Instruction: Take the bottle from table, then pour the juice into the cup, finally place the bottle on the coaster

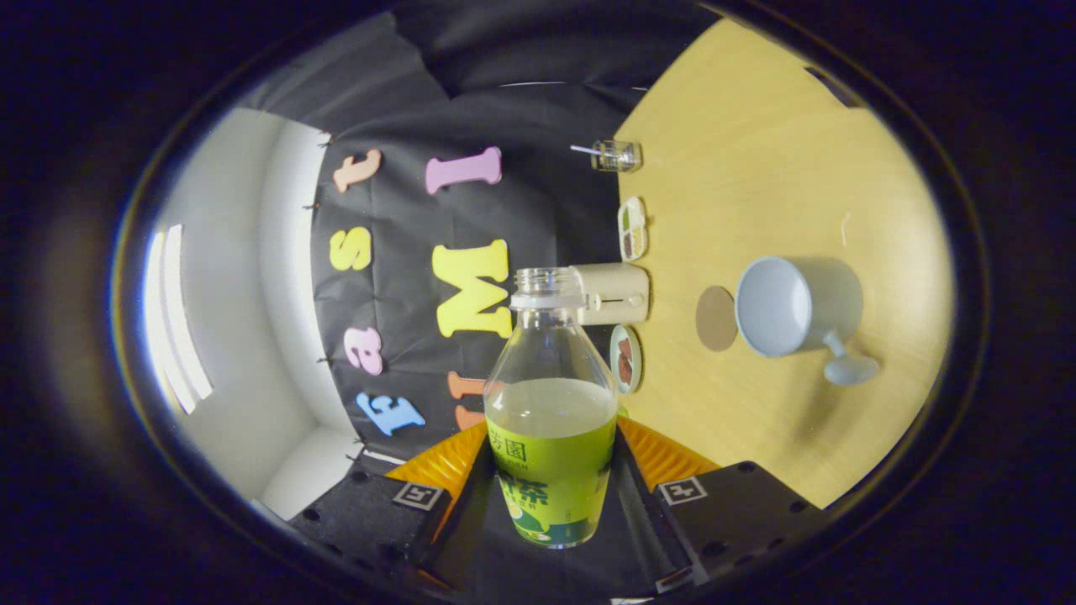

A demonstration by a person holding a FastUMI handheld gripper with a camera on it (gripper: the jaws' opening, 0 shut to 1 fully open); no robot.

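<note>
Tongs are seen closed on an uncapped bottle, both fingers pressed to its labelled sides, the juice reaching about halfway up (view rolled sideways). Beyond the fingers, a pale cup is seen on the wooden table, with a round coaster just beside it.

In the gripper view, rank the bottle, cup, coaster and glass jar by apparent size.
1. Bottle, gripped between both fingers, enlarged by nearness.
2. Cup.
3. Coaster.
4. Glass jar, farthest, so true size unsure.
</note>
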